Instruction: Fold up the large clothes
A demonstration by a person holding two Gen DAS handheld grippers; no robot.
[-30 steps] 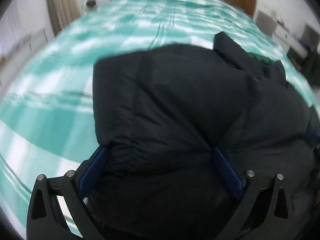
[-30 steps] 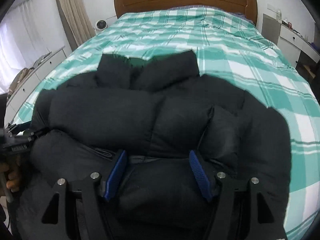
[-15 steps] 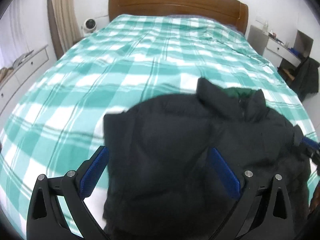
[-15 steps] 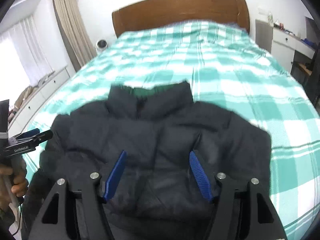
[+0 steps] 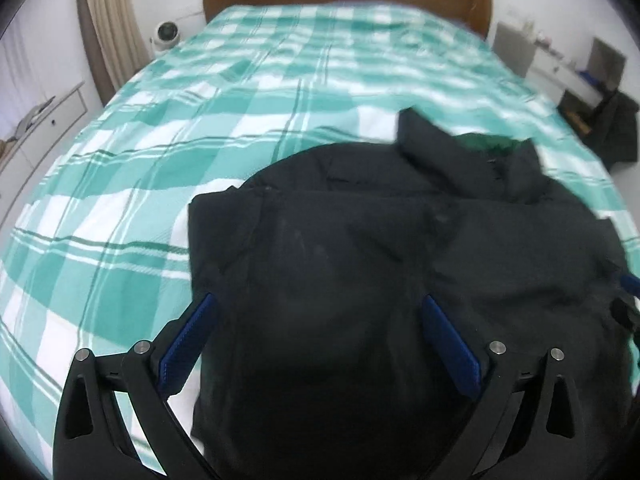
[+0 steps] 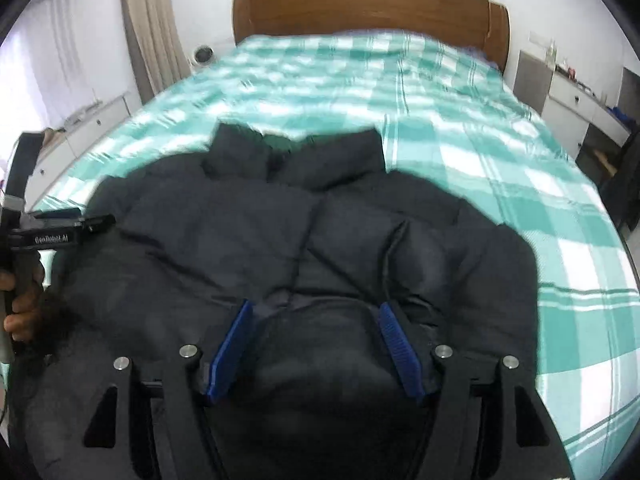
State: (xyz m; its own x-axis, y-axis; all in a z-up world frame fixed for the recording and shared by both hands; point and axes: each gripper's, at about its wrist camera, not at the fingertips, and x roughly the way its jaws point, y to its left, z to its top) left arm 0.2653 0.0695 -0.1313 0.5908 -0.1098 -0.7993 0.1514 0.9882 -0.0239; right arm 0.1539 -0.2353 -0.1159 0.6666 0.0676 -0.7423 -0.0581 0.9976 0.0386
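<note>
A large black puffer jacket (image 5: 380, 248) lies on the bed, collar toward the headboard, green lining showing at the neck. It also fills the right wrist view (image 6: 304, 240). My left gripper (image 5: 316, 304) is open, its blue pads wide apart above the jacket's left side. My right gripper (image 6: 314, 312) is open above the jacket's lower middle, with fabric bulging between its jaws. In the right wrist view the left gripper (image 6: 92, 220) shows at the jacket's left edge, held by a hand.
The bed (image 5: 200, 120) has a green and white checked cover and a brown wooden headboard (image 6: 368, 8). A curtain (image 5: 108, 24) and a small white fan (image 5: 166, 32) are at the left. White drawers (image 6: 568, 96) stand at the right.
Both grippers have let go of the jacket and drawn back above it. The jacket has settled flat on the bed. Both views are blurred by motion now.
</note>
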